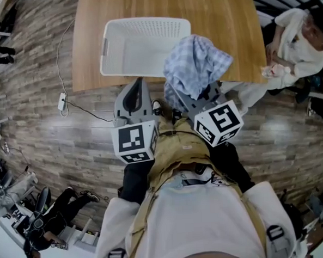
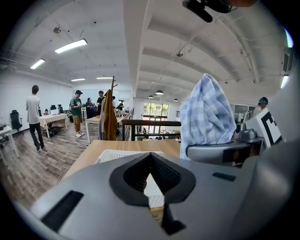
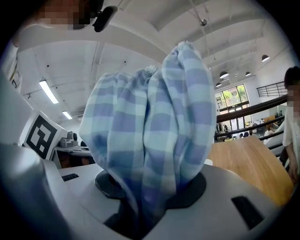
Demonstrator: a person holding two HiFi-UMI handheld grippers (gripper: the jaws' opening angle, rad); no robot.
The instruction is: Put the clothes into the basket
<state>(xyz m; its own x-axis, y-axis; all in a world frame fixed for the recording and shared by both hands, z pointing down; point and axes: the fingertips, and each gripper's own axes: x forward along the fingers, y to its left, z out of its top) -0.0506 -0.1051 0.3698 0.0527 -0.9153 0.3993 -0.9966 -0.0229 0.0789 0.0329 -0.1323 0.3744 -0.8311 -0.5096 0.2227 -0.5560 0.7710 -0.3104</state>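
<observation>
Carrying the cloth (image 1: 196, 69) left until it hangs over the basket (image 1: 144, 24) is the job. The right gripper (image 3: 150, 206) pinches it bunched, over the table (image 1: 215, 19) edge just beside the basket. Release only inside the rim (the left gripper (image 1: 138, 83), closed and empty, could tuck strays).

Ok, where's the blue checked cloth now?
Head view: the blue checked cloth is held in the right gripper, over the wooden table's near edge, right of the white plastic basket.

Open-plan office workspace. Left of left gripper view: desks (image 2: 54, 118), standing people (image 2: 33, 112), office chair (image 2: 15, 120). Ceiling strip lights (image 2: 70, 46) upper left. Wood-plank floor (image 1: 35, 122), wooden table (image 1: 219, 7) top of head view; railing (image 2: 150, 123) mid-frame.
</observation>
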